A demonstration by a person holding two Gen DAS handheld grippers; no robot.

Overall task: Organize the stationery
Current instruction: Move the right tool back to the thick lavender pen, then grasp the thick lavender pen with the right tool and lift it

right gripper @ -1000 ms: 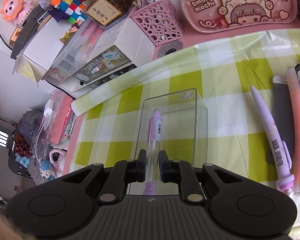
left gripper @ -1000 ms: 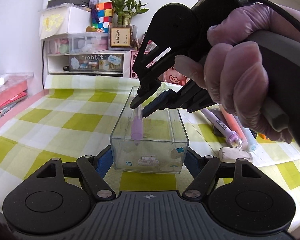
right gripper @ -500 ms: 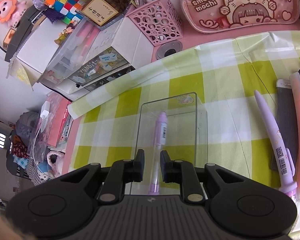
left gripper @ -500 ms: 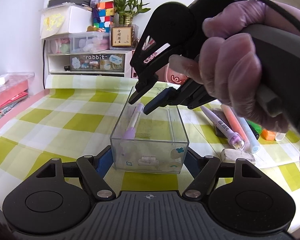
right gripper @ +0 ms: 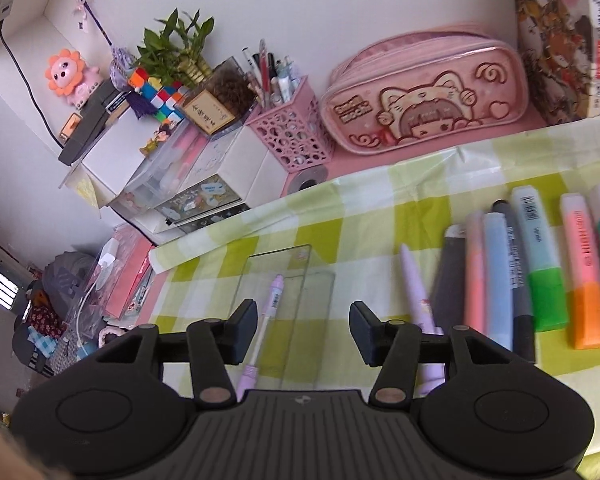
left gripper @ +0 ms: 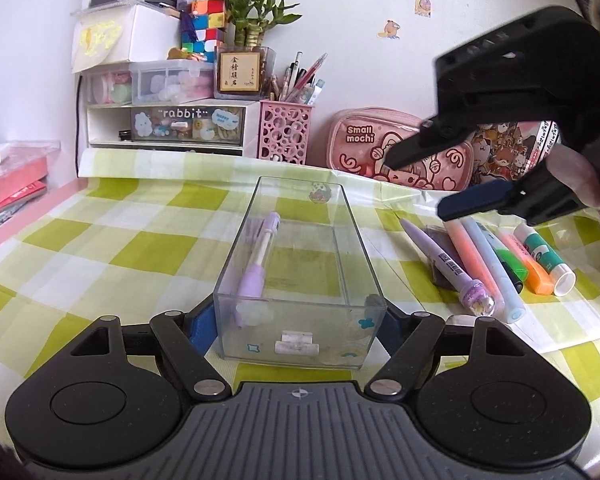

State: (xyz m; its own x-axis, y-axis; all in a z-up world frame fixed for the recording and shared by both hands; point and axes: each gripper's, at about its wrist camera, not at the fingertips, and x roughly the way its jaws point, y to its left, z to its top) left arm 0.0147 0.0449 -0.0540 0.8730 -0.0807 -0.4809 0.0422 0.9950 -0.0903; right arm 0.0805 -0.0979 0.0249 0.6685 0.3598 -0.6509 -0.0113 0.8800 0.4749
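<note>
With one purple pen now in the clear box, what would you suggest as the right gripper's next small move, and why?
Probably shift the right gripper, jaws opening and empty, toward the lilac pen beside the clear box; one purple pen already lies inside.

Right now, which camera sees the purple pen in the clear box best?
The left wrist view: the purple pen lies whole inside the clear box. The right wrist view shows the pen partly hidden behind a finger.

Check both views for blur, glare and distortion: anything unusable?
Left wrist: sharp on the clear box and pen; the right gripper is slightly motion-smeared; fisheye bends the table edge. Right wrist: markers at right are blurred, bright wall, no harsh glare. Both usable.
</note>
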